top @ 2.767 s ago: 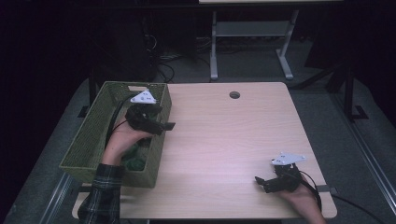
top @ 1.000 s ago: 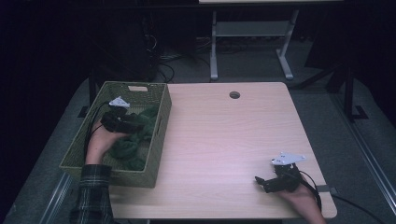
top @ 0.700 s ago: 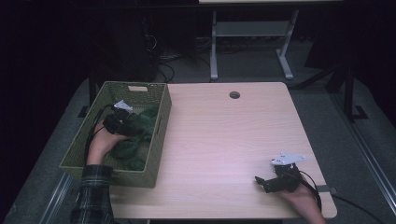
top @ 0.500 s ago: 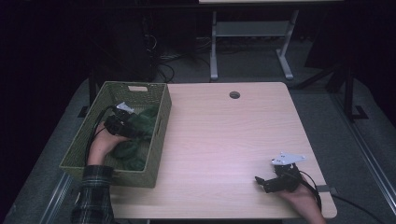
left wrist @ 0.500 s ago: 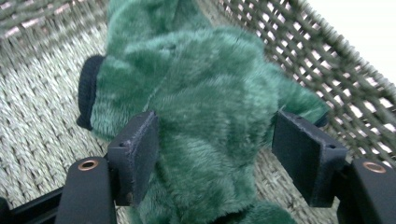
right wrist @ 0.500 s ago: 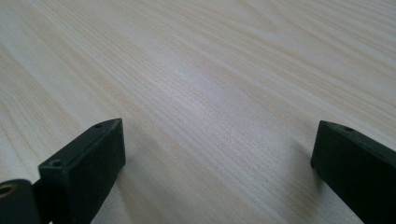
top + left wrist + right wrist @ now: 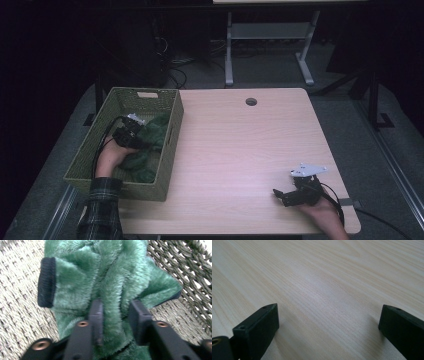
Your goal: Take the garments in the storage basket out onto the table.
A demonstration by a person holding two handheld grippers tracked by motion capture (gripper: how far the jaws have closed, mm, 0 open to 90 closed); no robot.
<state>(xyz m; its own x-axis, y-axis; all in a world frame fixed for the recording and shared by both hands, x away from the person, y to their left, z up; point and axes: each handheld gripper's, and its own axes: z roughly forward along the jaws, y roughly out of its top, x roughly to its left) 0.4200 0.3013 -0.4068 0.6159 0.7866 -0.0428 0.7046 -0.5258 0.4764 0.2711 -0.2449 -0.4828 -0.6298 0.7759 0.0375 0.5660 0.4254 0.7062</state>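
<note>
Left gripper view: left gripper (image 7: 113,315) pinching green fleece (image 7: 110,277) in basket (image 7: 170,150) | right gripper (image 7: 285,196) wide open, idle on table (image 7: 240,150) | looks like grab step, next probably lift it clear

The left gripper (image 7: 131,131), which 2.8 s ago was raised above the woven basket (image 7: 170,165) near its far right rim, has dropped down inside it and moved toward the basket's middle. Over the last second it has pushed lower into the green fleece garment (image 7: 150,142). In the left gripper view its jaws now press from both sides on a fold of that fleece (image 7: 110,307).
</note>
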